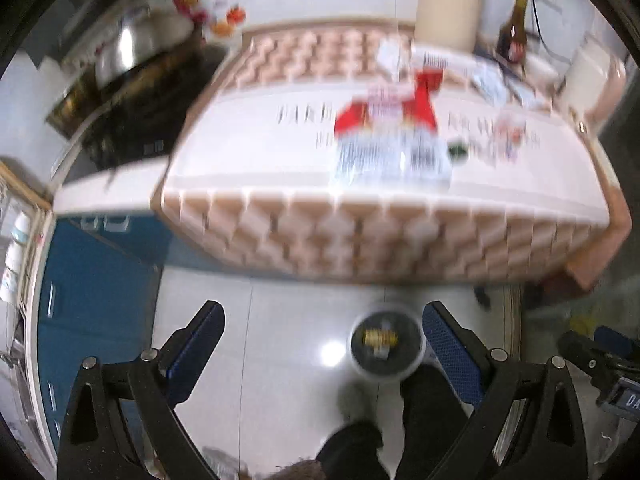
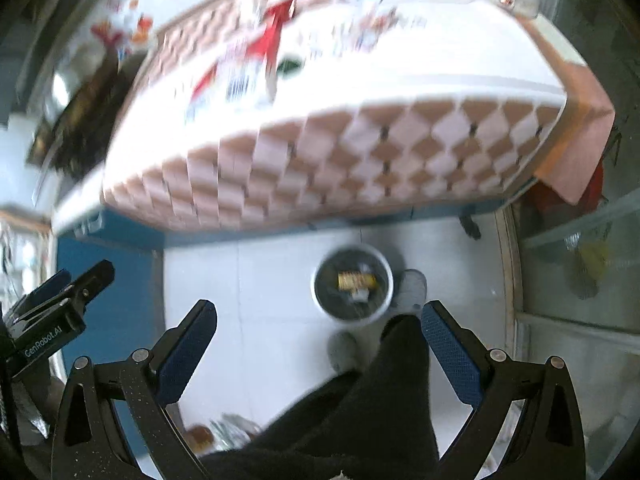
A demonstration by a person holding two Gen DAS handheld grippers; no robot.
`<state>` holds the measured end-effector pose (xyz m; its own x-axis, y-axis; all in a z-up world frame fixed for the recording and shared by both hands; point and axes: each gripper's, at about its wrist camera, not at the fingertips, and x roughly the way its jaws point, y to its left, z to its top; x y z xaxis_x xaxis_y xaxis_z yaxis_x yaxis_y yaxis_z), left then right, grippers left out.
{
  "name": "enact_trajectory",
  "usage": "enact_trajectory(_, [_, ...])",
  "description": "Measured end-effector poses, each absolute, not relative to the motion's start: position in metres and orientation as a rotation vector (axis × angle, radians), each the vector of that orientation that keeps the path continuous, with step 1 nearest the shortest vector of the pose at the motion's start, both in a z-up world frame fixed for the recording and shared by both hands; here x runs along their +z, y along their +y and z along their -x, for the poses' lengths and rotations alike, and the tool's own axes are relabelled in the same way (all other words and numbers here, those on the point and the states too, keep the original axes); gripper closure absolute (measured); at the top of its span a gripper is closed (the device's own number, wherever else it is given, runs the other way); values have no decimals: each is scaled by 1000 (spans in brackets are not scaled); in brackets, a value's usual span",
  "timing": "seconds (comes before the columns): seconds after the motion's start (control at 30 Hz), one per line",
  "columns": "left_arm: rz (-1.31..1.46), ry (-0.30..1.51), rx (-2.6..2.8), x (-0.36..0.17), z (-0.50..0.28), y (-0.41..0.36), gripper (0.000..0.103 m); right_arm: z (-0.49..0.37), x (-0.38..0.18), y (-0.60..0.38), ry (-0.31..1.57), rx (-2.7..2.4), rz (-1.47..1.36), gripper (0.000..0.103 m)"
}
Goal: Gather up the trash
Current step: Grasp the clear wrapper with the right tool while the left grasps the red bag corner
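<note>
The bin (image 1: 386, 346) stands on the floor (image 1: 288, 320), just ahead of the left fingers and close to the right-hand one; in the right wrist view it (image 2: 352, 284) lies ahead of the fingers, between them and the table edge. It already holds a yellow wrapper (image 1: 378, 338) and some pale scraps, so part of the collecting looks done.

More trash is left on the table (image 1: 400, 236), well beyond both sets of fingers: a red and white packet (image 1: 388, 132), a small dark green piece (image 1: 458, 151) beside it, and papers (image 1: 492, 80) farther back. Blur hides what these are exactly.

The left gripper (image 1: 322, 354) is spread wide with nothing between its blue pads. The right gripper (image 2: 318, 354) is likewise wide apart and empty; only the person's dark trouser leg (image 2: 380, 400) and grey shoes (image 2: 412, 290) show through the gap.

My reading is that the job is midway: some litter is binned, the tabletop pieces remain, and neither gripper holds one now.
</note>
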<state>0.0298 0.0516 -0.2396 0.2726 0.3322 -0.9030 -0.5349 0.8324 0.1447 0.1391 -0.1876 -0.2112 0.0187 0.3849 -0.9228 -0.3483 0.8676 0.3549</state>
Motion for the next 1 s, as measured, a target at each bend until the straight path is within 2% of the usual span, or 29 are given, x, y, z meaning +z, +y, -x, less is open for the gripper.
enact_trajectory(0.23, [203,1150,722,-250,-143,81,0,-284,-229,-179,1419,455,-138,0])
enact_trajectory(0.4, [211,1218,808,-262,-218,106,0,-387,-282,-138,1454,387,-151,0])
enact_trajectory(0.47, [267,1237,815,-269,-245,116,0,-411,-305,-116,1483,389,-144,4])
enact_trajectory(0.6, [362,1275,794,-282,-287,127,0,-433,-326,-80,1469,401,-42,24])
enact_trajectory(0.63, [403,1282,773,-289,-299,130,0,-435,-326,-71,1443,427,-2,41])
enact_trajectory(0.67, [429,1289,755,-294,-309,132,1,-437,-328,-64,1428,428,48,46])
enact_trajectory(0.73, [479,1305,711,-305,-332,132,1,-443,-328,-56,1392,443,114,92])
enact_trajectory(0.77, [495,1311,689,-313,-345,132,1,-448,-329,-59,1386,450,108,96])
enact_trajectory(0.9, [473,1319,652,-333,-381,132,5,-480,-333,-92,1387,403,54,99])
enact_trajectory(0.93, [466,1322,646,-339,-389,133,15,-488,-334,-101,1390,389,42,99])
enact_trajectory(0.97, [462,1327,643,-344,-396,134,36,-495,-335,-109,1393,380,35,99])
enact_trajectory(1.0, [463,1330,635,-349,-400,136,49,-502,-335,-117,1395,372,23,101])
